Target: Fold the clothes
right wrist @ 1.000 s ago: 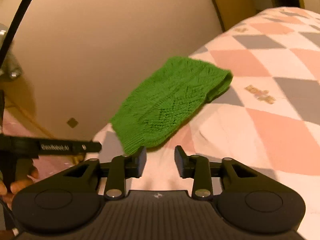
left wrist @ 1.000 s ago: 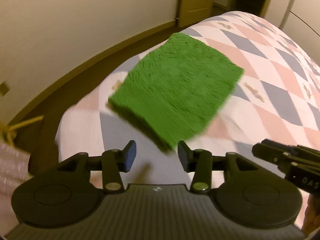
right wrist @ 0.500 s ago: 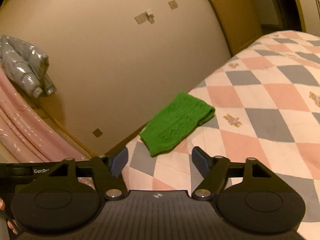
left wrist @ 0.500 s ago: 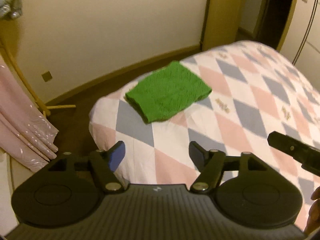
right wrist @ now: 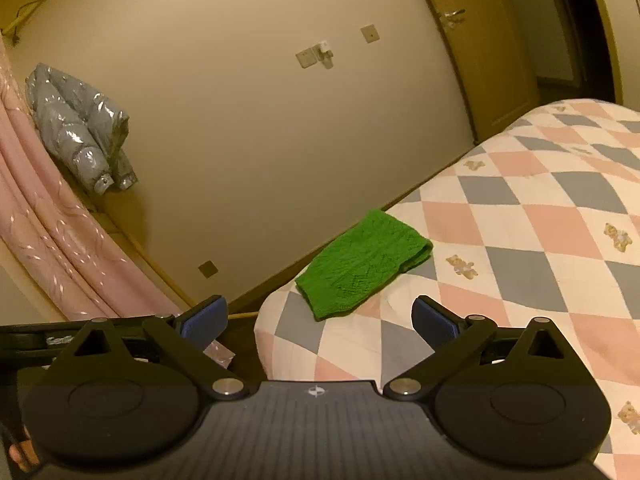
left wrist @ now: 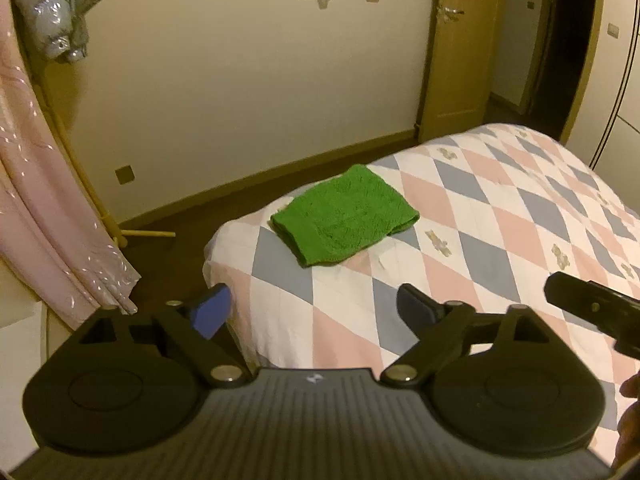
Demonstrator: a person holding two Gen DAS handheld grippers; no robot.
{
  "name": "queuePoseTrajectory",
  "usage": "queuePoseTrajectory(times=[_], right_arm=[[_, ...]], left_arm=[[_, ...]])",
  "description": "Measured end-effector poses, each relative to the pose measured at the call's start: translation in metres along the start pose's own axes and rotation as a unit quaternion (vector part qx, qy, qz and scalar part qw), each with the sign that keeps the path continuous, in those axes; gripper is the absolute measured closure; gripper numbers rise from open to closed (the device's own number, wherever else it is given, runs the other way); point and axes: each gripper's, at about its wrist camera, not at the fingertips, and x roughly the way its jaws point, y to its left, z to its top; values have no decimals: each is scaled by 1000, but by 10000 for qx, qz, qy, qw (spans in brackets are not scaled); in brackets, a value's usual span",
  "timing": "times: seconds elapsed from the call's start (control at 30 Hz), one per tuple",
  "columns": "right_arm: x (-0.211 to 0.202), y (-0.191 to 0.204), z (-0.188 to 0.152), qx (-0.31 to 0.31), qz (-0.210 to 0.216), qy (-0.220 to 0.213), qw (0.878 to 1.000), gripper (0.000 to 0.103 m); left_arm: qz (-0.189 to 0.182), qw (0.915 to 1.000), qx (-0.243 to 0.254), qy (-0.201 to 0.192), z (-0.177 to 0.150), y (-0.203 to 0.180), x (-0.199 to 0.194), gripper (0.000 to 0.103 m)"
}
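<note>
Left tongs (left wrist: 312, 312) spread, green knit rectangle (left wrist: 345, 216) folded

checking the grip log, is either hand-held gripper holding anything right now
Nothing is held. Left hand-held gripper and right hand-held gripper are both open, clear of the folded green sweater on the bed.

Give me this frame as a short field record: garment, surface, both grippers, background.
garment: green knit garment, folded into a flat rectangle, no gripper touching it
surface: bed with a pink, grey and white diamond quilt; garment lies near its corner
left gripper: open, empty, short of the garment
right gripper: open, empty, short of the garment
background: pink curtain, silver padded jacket hanging, wooden door
</note>
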Motion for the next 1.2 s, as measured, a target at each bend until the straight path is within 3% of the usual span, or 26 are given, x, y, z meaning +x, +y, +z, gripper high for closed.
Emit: queuePoseTrajectory(times=[0.27,0.53,0.7,1.03,1.2], right_arm=[[-12,12,9,-404,-153,-16,9991,2],[-22,16,14,-697,-285,-84,9971,2],[-24,15,16,-774,-443,-98,9960,0],[-13,31,9,-1563,-1216,-241,9799,0],[-6,27,8,-1406,-1301,-268,9811,0]], left_arm=[[142,9991,-4,-398,-3,-9,-30,2],[225,9979,-38,-604,-1,-16,-44,1],[515,9962,10,-700,-3,-21,-47,1],[313,9987,-178,-363,-8,-13,-35,1],[217,9989,-374,-161,-9,-5,-27,1]])
